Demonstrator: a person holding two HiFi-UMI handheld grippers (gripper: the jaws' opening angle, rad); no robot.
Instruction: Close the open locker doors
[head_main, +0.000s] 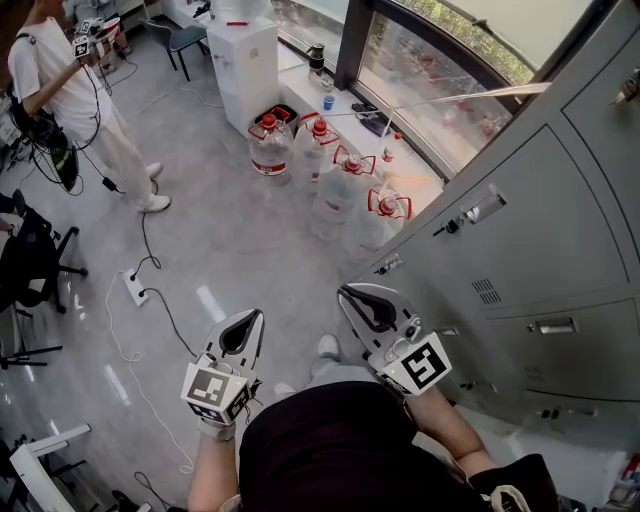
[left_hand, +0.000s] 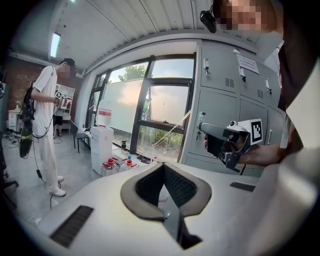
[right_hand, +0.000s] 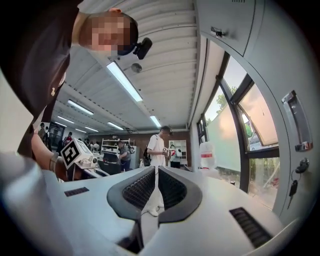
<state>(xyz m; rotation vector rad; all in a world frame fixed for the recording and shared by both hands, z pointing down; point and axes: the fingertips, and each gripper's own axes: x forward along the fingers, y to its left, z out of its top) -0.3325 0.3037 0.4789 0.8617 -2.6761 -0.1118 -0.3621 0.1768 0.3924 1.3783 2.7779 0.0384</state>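
Left gripper (head_main: 256, 316): your jaws are closed tip to tip, nothing between them; held low, away from the cabinets.
Right gripper (head_main: 344, 291): jaws pressed together, empty; it sits near the lockers (head_main: 560, 230) but is not touching them.
Lockers: grey bank on your right, running toward the window. Every door in view looks flush; no open door can be made out from here.
Door handle (head_main: 484, 207): small metal pull beside a lock, on the door's free edge.
Handling (judgement): thin painted sheet steel, light, stiff, smooth; should swing easily on its hinges and may bounce off the latch.
Where to take hold (judgement): no pinch needed. Push with your closed jaw tips on the flat face next to the handle, far from the hinge.
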